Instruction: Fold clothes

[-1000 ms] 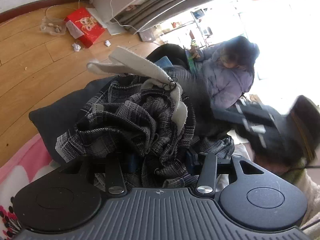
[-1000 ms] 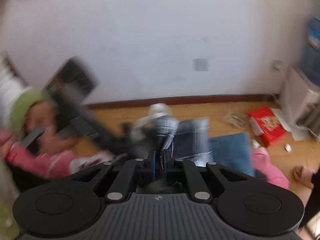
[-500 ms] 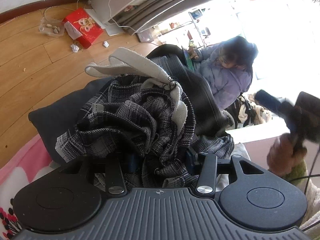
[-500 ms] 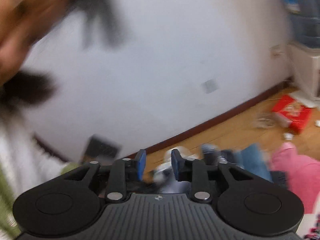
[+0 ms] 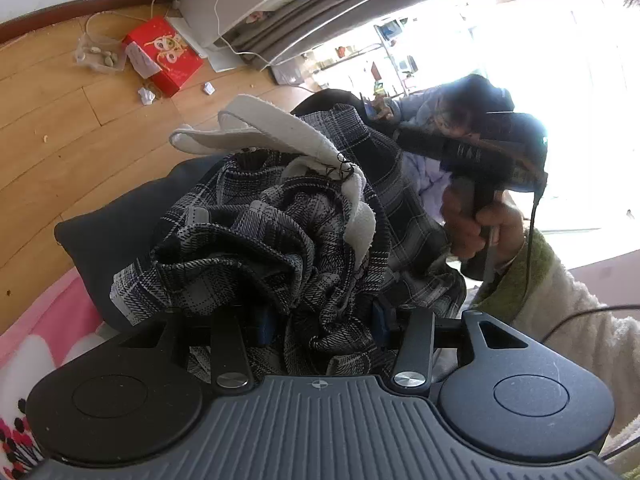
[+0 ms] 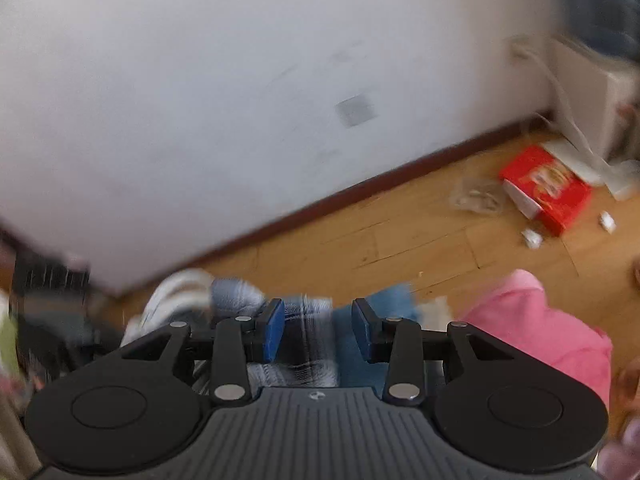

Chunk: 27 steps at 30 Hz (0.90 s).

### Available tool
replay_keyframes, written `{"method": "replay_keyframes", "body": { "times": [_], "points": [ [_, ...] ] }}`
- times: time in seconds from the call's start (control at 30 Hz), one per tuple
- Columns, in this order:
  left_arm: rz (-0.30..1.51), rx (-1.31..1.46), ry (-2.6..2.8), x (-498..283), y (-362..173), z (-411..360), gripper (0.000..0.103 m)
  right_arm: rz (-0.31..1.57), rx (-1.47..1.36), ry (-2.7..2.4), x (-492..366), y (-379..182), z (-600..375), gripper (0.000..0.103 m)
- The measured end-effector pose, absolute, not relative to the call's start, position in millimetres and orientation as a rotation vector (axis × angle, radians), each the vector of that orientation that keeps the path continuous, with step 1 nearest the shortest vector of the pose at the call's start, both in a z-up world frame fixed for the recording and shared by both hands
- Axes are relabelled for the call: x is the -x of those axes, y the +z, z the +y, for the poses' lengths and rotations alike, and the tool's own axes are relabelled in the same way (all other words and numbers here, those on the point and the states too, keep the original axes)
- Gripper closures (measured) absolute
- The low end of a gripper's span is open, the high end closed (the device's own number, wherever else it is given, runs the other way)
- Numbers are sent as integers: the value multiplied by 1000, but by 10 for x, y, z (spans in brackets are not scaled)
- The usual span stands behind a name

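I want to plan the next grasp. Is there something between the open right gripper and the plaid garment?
Nothing visible does. The right gripper is open, and the plaid garment shows directly through the gap between its fingers, though the picture is blurred.

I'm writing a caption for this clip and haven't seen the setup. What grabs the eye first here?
A bunched dark plaid garment with pale lining fills the left wrist view, caught between the left gripper fingers. Beyond it, a bright red box lies on the wooden floor. The right gripper is open, empty, above blurred clothes.
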State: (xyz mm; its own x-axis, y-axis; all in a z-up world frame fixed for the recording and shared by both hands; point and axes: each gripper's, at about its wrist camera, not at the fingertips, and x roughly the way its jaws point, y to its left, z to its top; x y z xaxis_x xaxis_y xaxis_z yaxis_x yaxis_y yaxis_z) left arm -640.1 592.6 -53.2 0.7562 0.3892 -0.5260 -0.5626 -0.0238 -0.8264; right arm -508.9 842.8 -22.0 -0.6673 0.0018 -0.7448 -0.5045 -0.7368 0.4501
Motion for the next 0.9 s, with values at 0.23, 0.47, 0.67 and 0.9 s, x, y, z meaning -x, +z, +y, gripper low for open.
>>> {"method": "replay_keyframes", "body": {
  "times": [0.23,0.47,0.67,0.9],
  "points": [
    [135,1423,748,6424,-572,5942,57,791,1221,2517,5331,-312,8167,61],
    [131,1420,729,6442,-593,5937,57,962,1237,2534,5317,-370,8273,60],
    [130,1418,723,6445,-604,5926,57,1108,1185,2480,5262,-389,8210,81],
    [121,1413,721,6446,-608,5905,57,369,1132,2464,5455,253,7372,94]
  ]
}}
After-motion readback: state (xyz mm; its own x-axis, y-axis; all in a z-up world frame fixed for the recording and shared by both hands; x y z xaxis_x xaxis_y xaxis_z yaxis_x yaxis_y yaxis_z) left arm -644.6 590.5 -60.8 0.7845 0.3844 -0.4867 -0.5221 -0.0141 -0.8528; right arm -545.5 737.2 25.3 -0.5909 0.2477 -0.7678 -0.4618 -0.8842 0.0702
